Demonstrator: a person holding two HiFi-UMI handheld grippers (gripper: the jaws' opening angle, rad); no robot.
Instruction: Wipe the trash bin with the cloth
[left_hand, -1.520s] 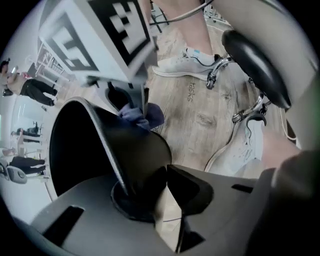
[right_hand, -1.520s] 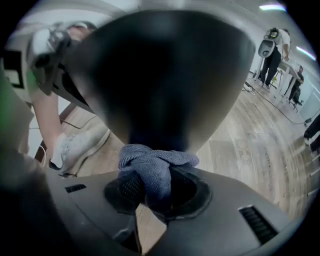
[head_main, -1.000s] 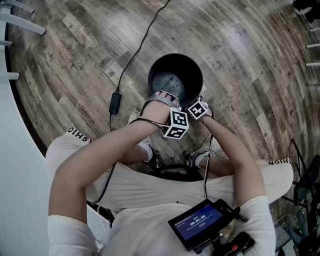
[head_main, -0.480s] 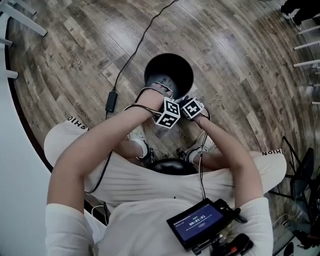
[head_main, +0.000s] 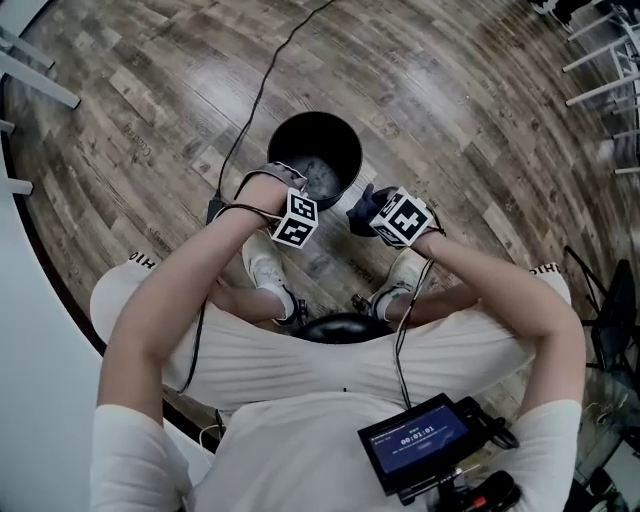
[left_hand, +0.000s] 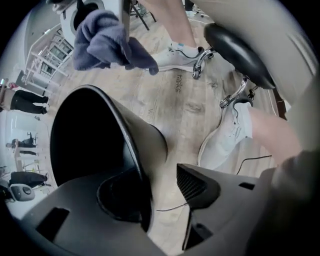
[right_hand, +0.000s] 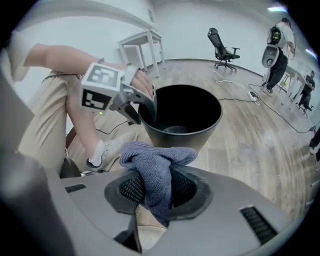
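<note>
The wooden floor (head_main: 480, 120) fills the whole scene, and a person (head_main: 300, 400) in light trousers sits over it on a black saddle seat (head_main: 340, 328), with white shoes (head_main: 262, 265) placed on both sides of the seat. In front of the feet stands the black trash bin (head_main: 290, 130), upright and round, and its inside is dark. The left claw (left_hand: 157, 192) points down at the near edge of the bin. Its jaws have just been opening and now stand apart: one jaw is inside the bin, the other is outside, and the thin wall of the bin passes between them without being pressed. The right claw (right_hand: 152, 192) is clenched on the blue-grey cloth (right_hand: 150, 155), which bulges out in a soft bundle above the jaws. This claw holds the cloth in the air, outside the bin and just beside its rim, on the right in the head view. A thin black cable (head_main: 265, 90) lies on the floor and runs past the left side of the bin.
</note>
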